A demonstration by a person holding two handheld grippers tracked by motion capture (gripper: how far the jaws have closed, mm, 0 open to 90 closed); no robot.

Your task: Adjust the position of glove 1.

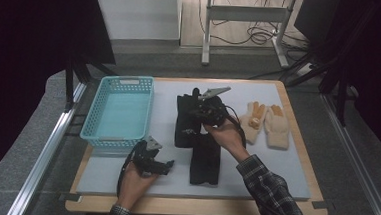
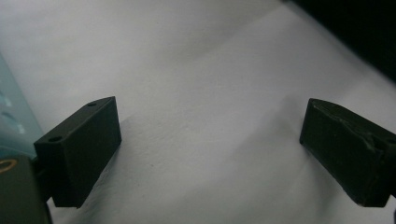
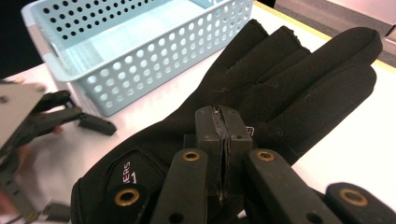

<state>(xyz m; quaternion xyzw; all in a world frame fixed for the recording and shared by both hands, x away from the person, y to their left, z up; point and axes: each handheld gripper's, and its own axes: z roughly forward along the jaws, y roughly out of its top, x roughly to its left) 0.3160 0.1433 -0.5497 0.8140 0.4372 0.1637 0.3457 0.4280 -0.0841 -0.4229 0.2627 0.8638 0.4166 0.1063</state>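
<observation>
While the right gripper (image 3: 223, 154) hovers with jaws pressed together, holding nothing, over the soft black fabric glove (image 3: 261, 93) beside the pale blue perforated plastic basket (image 3: 140, 46): item limp, light; pinch cuff. Left gripper (image 2: 210, 154) wide open, empty.

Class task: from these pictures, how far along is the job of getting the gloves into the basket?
Done: nothing; the basket is bare inside. In hand: the right gripper is shut over a black glove; whether it pinches the fabric is unclear. The left gripper is open over the mat. Left: a second black glove and two cream gloves.
</observation>
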